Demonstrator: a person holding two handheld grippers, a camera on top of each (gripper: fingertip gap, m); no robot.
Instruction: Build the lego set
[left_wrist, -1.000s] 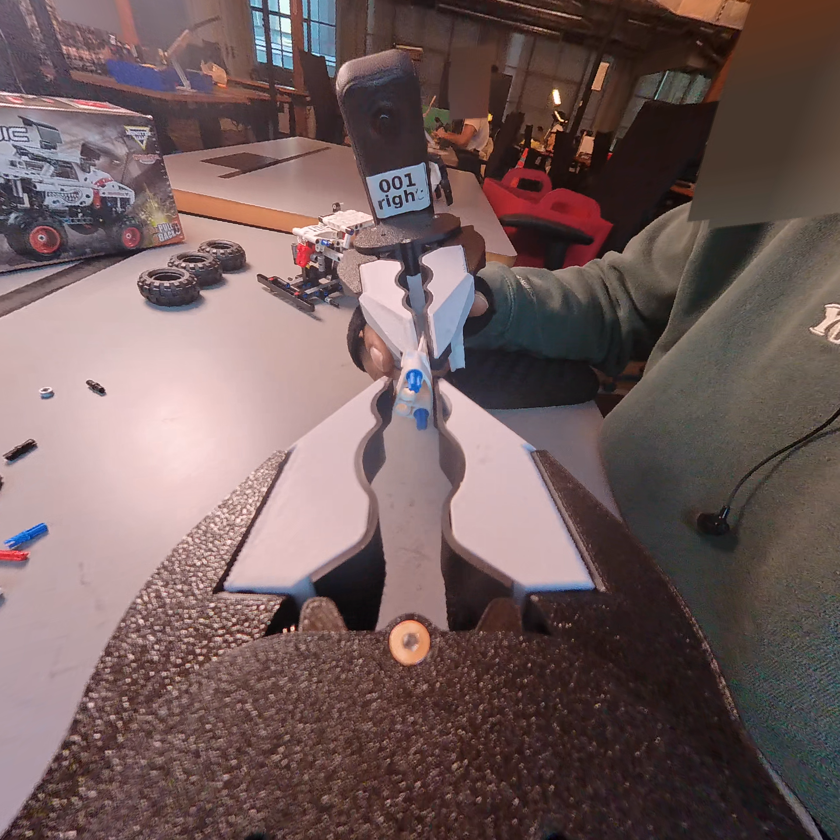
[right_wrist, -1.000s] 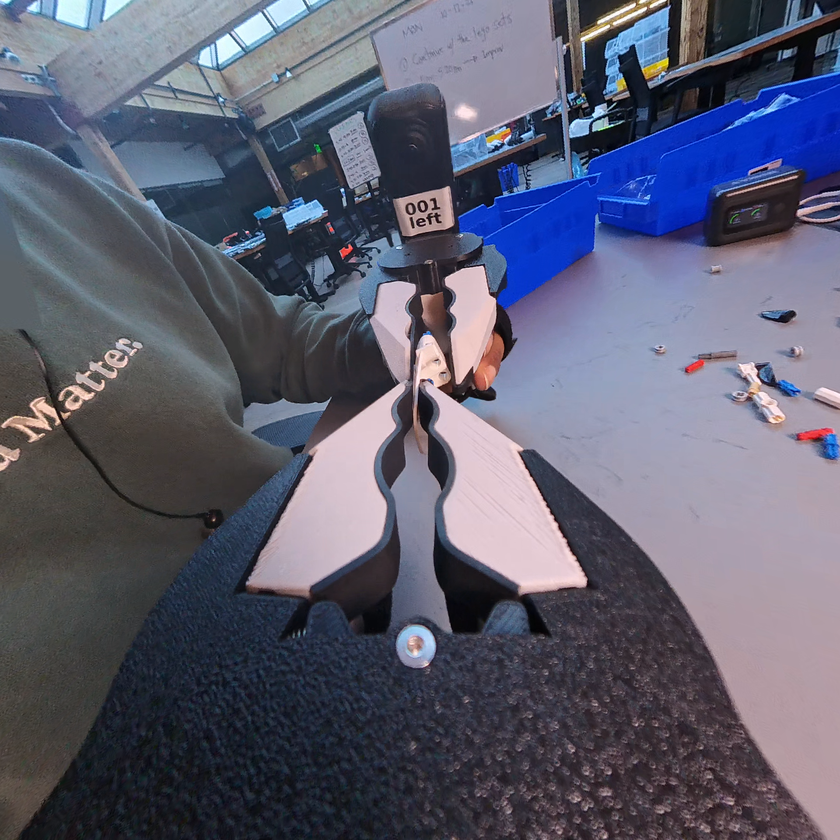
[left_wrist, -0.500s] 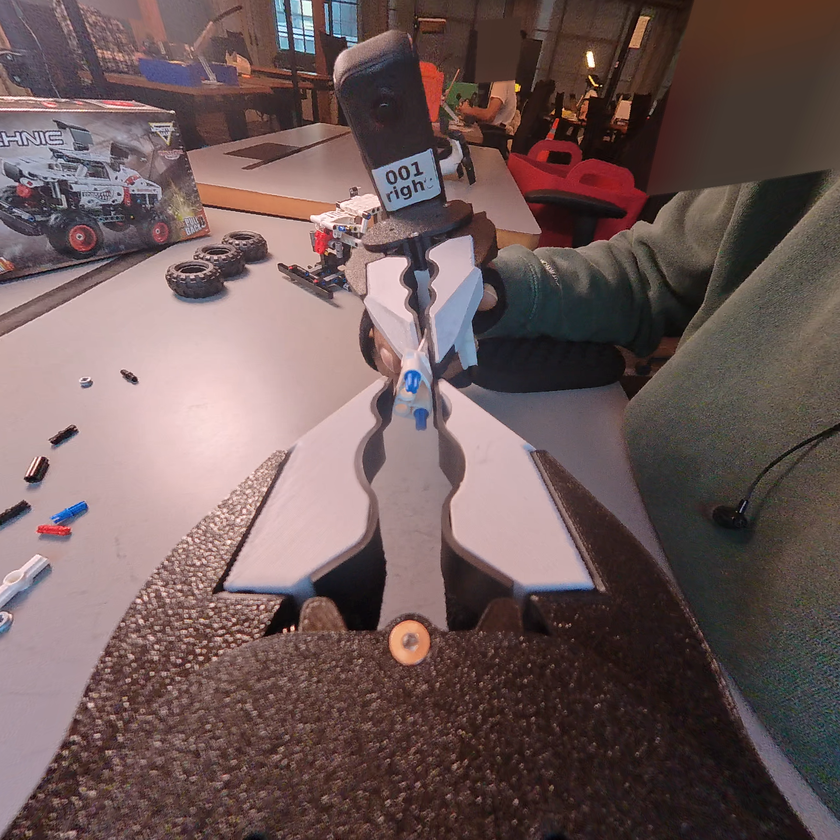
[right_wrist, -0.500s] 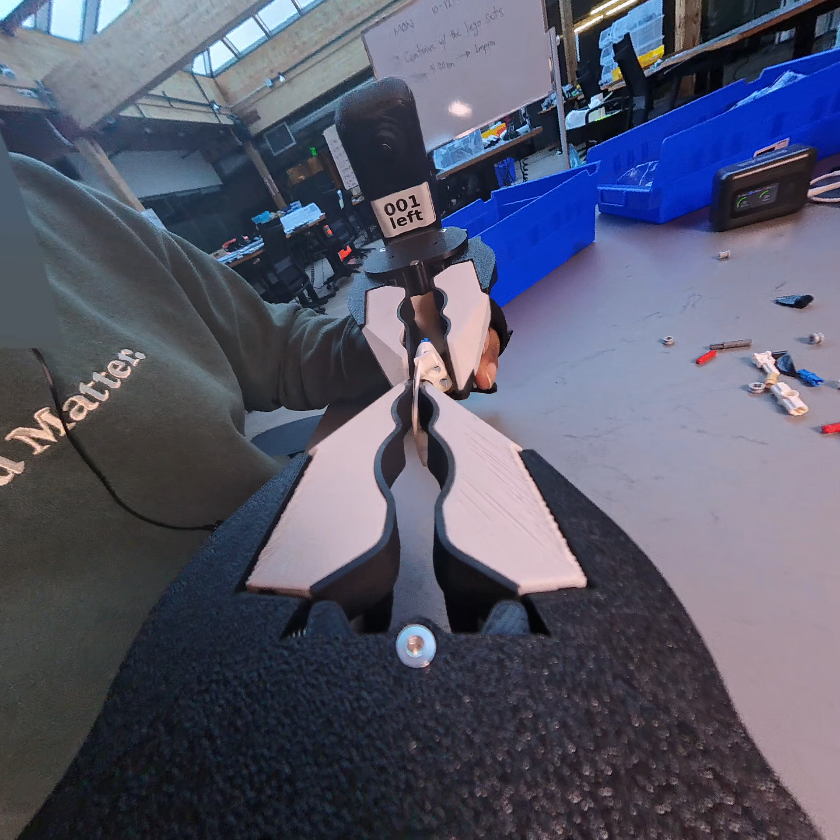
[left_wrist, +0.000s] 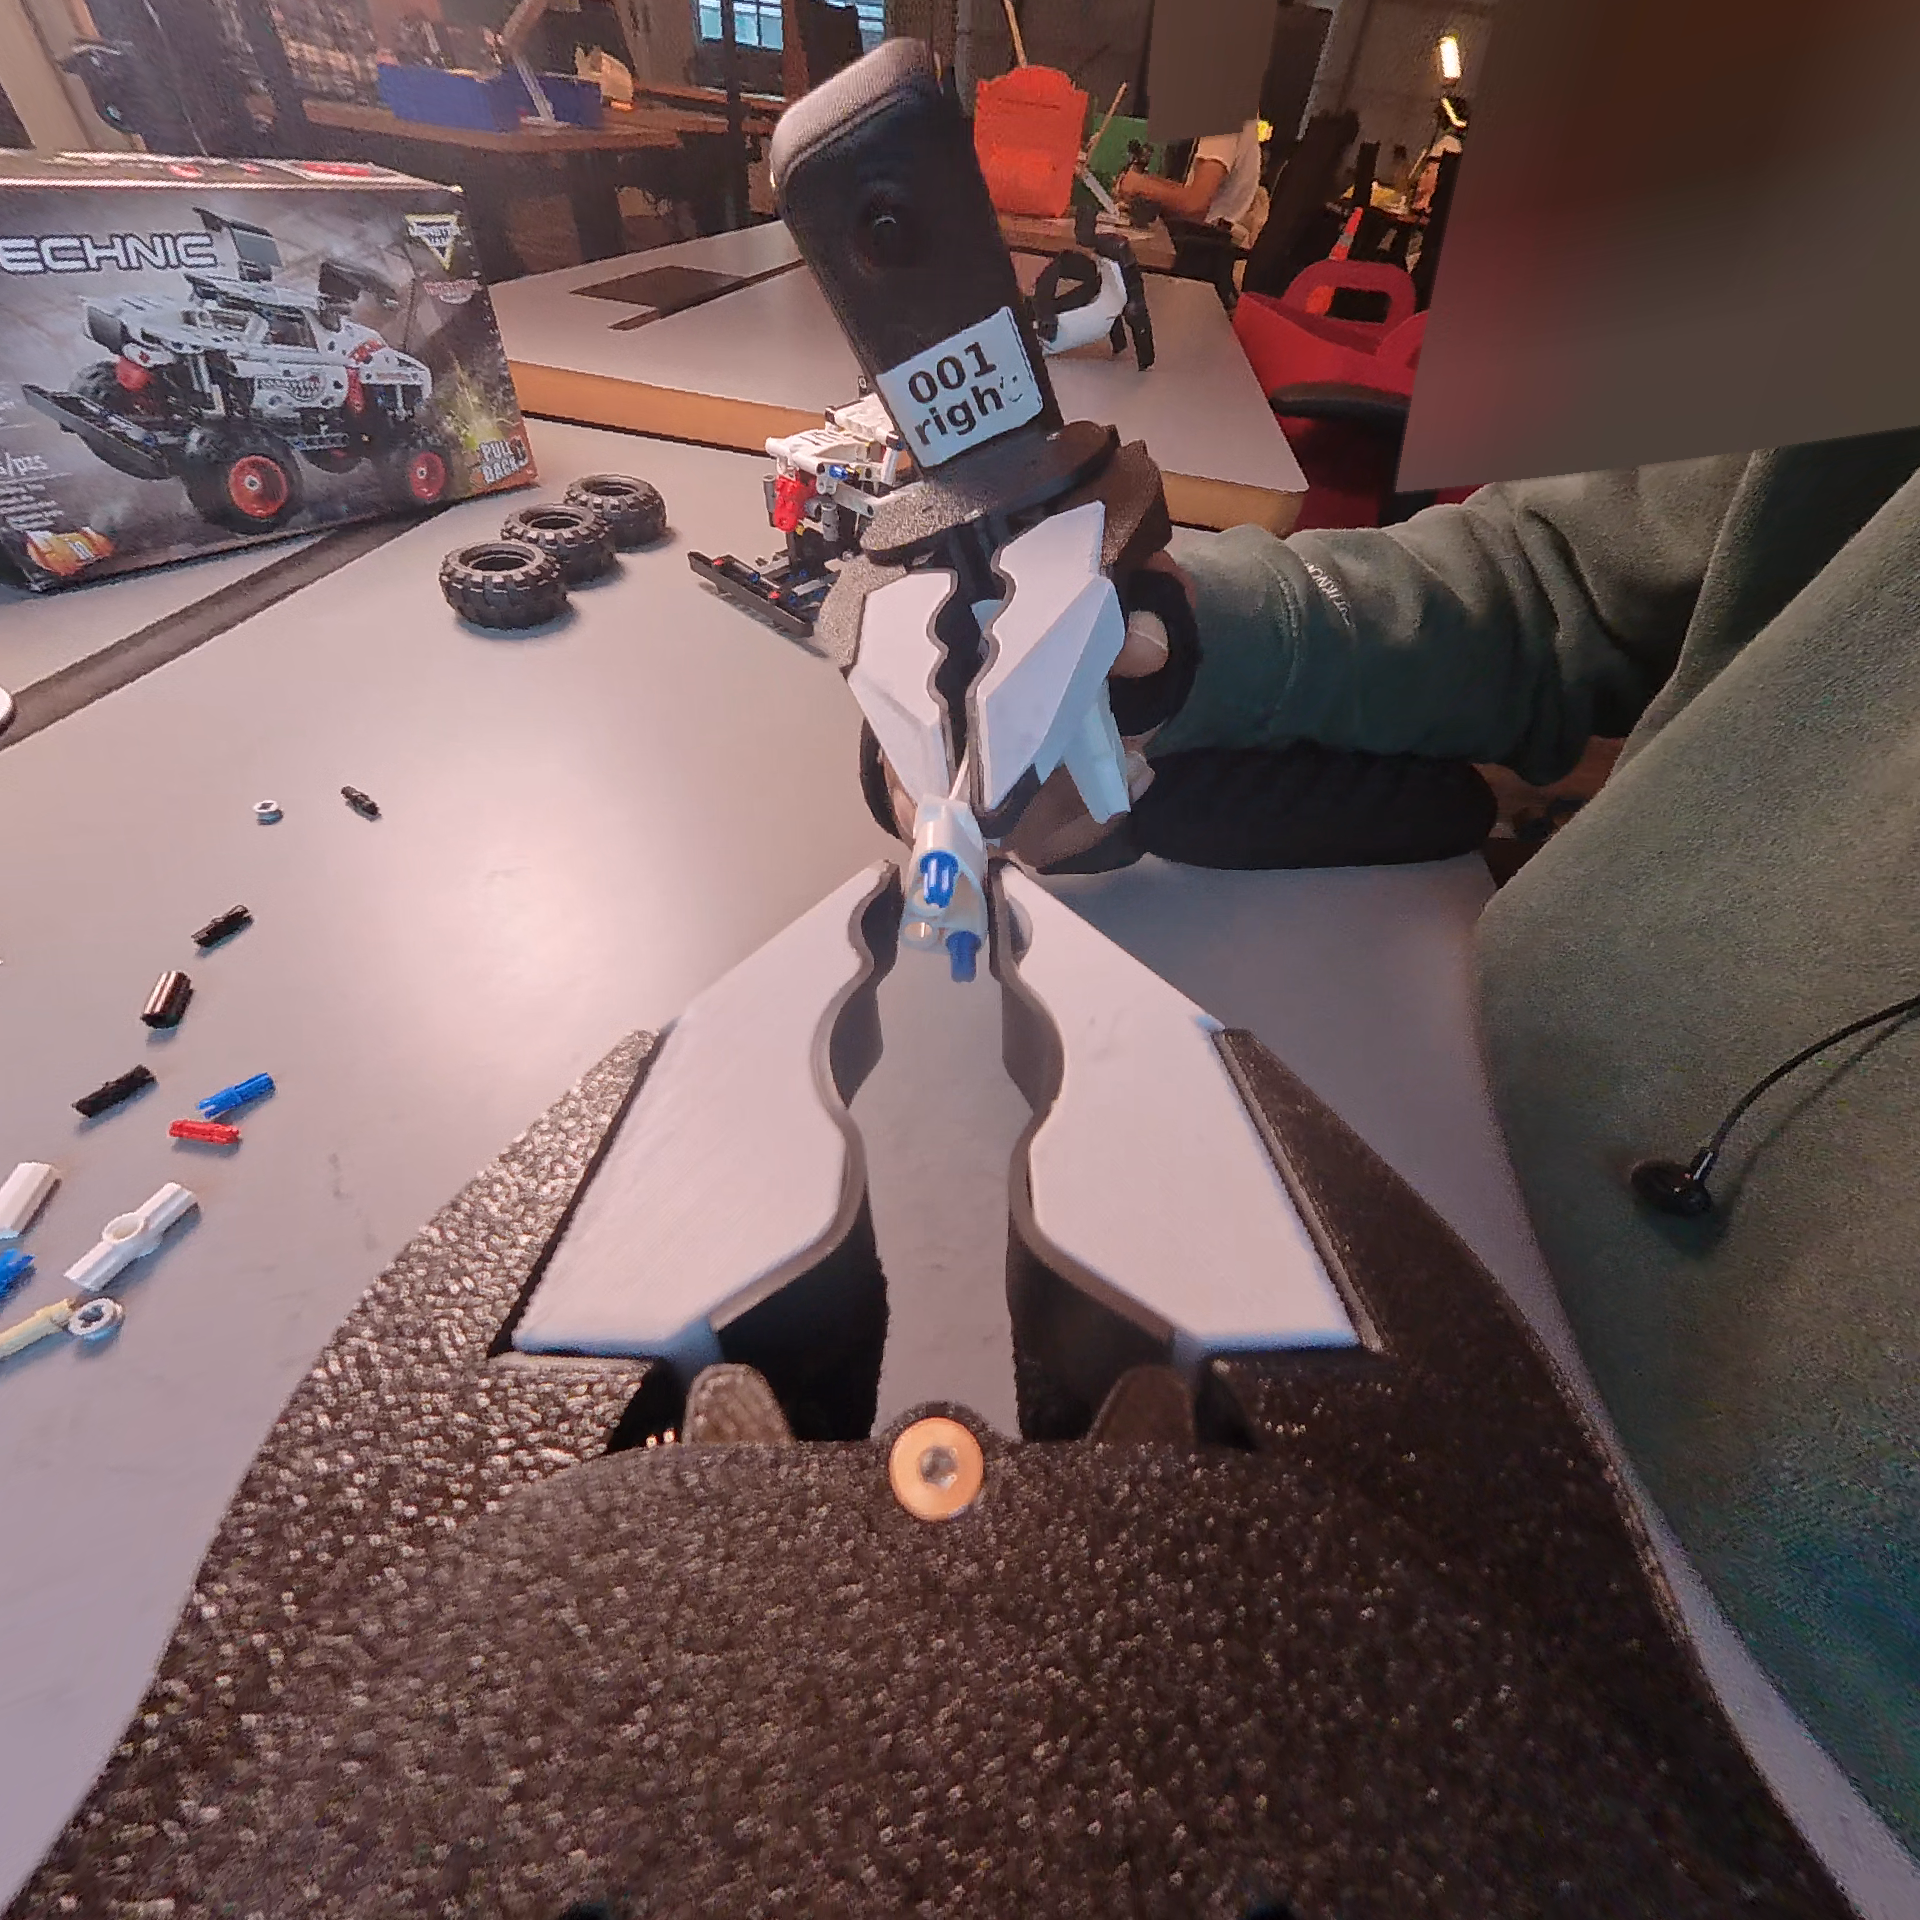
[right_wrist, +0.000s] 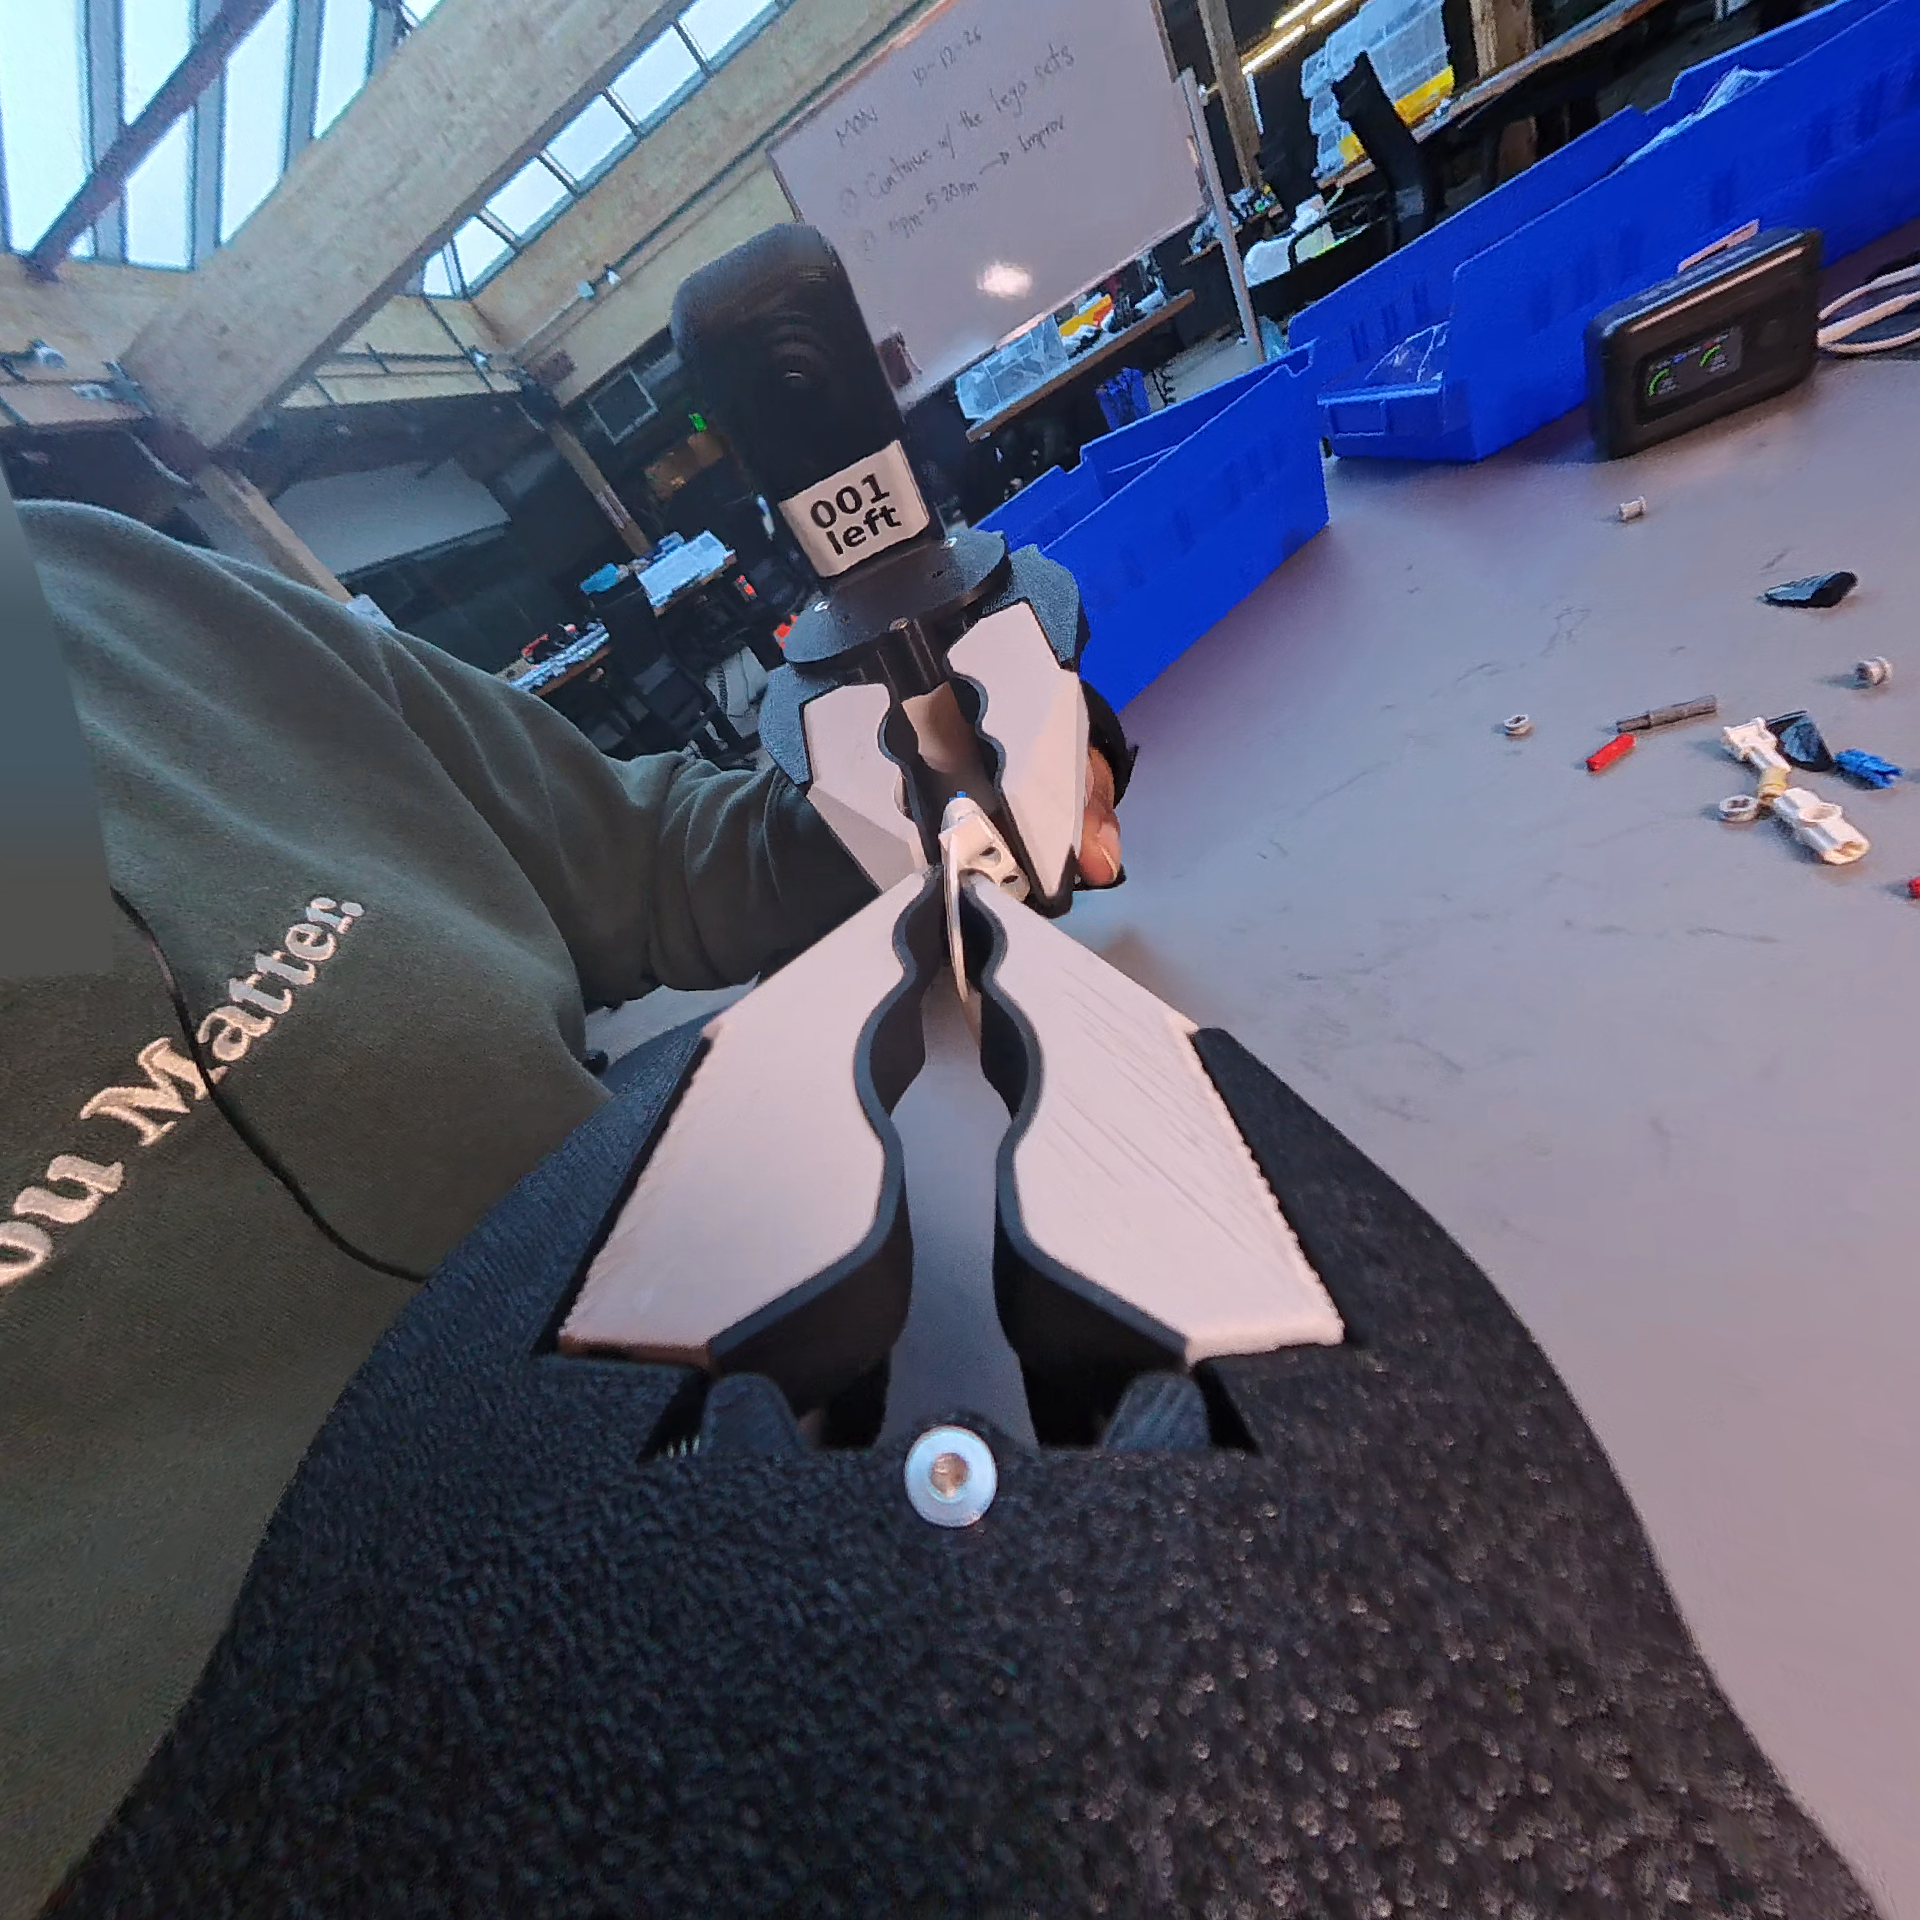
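Both tools (left_wrist: 940, 914) meeting at white piece (left_wrist: 943, 871), blue pins

Ahead of us the right gripper (left_wrist: 961, 800) blocks the way; leftward, bare table (left_wrist: 582, 831) lies open — only three tyres (left_wrist: 551, 535) and scattered pins (left_wrist: 197, 1101) intrude.

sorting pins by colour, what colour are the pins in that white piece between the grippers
Blue pins in the white piece; clearest in the left wrist view.

I am seeing the printed cardboard set box (left_wrist: 208, 353) running off the left edge. The partly built white model (left_wrist: 831, 488) is hiding behind the right gripper (left_wrist: 961, 800). The small white connector piece (right_wrist: 977, 847) is sitting half buried between fingertips.
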